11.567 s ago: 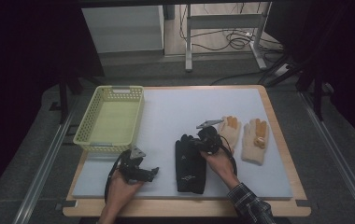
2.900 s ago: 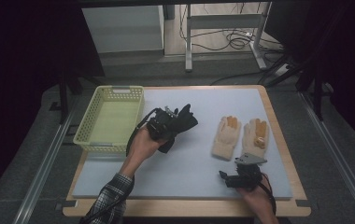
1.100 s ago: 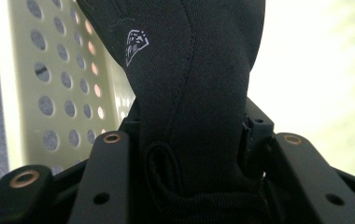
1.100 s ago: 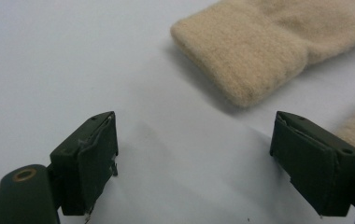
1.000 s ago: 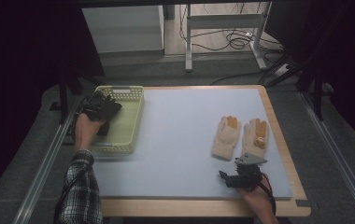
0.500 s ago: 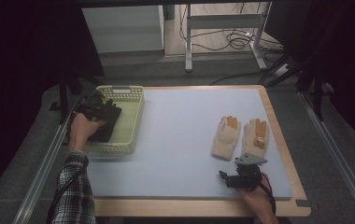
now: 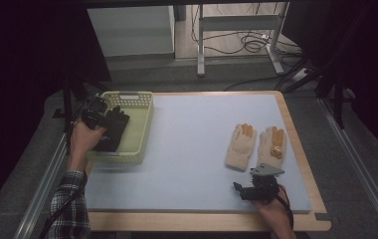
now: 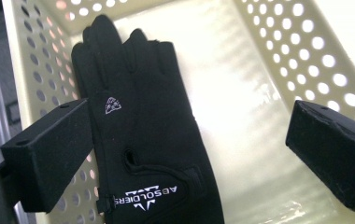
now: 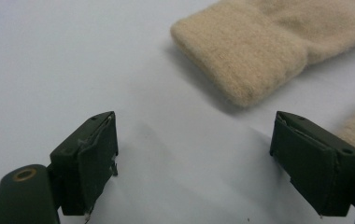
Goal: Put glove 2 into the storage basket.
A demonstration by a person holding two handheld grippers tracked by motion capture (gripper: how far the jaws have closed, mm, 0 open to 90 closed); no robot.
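Observation:
A black glove [image 7: 113,133] [image 8: 143,140] with white lettering lies flat in the pale yellow perforated basket [image 7: 143,118] [image 8: 269,56], along its left side. My left gripper [image 7: 101,118] [image 8: 192,106] hovers just above it. Its jaws have just been opening and now stand wide apart, with the glove below them and untouched. Two beige gloves [image 7: 240,144] [image 7: 272,144] lie side by side on the mat at the right. My right gripper [image 7: 240,189] [image 9: 194,126] rests open near the front edge, just short of one beige cuff [image 9: 255,60].
The light blue mat [image 7: 192,149] covers a wooden table top whose edge [image 7: 296,144] frames it. The basket stands at the mat's left edge. Dark floor, metal rails and cables surround the table.
The left gripper has let go of the black glove, which now lies in the basket, and the hand has lifted slightly. The right gripper has kept still.

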